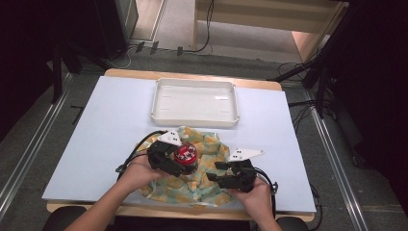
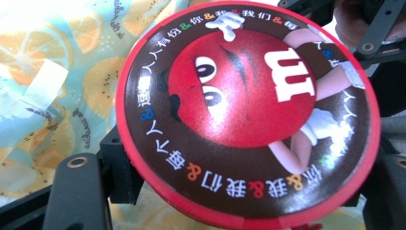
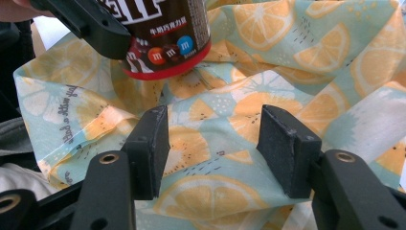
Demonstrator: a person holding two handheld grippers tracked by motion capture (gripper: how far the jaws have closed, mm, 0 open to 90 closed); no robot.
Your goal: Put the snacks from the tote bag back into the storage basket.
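Up close, the candy can (image 2: 249, 115) has a round red-rimmed end with a dark brown ring of white printed characters and coloured ampersands, and in the middle a big red cartoon candy figure with eyes, white gloves and a white letter m. In the right gripper view its side (image 3: 167, 33) is dark brown with small red, orange and blue candies printed above a red band at the bottom edge. The left gripper (image 1: 168, 161) grips this can across its body, one black jaw showing at each side of the round end in the left gripper view. From above, the can sits near the middle of the table, toward the near edge, with its red end facing up and raised clear of the cloth (image 1: 202, 168).

That cloth is a crumpled pale green fabric printed with orange slices, spread under both grippers at the near side of the pale blue table (image 1: 110, 125).

The right gripper (image 3: 213, 151) is to the right of the can, its jaws standing apart with nothing clamped; the cloth lies just beyond and below them, and I cannot tell whether the pads (image 3: 282, 148) touch it.

A white tray (image 1: 195, 118) stands beyond the cloth on the far side of the table.
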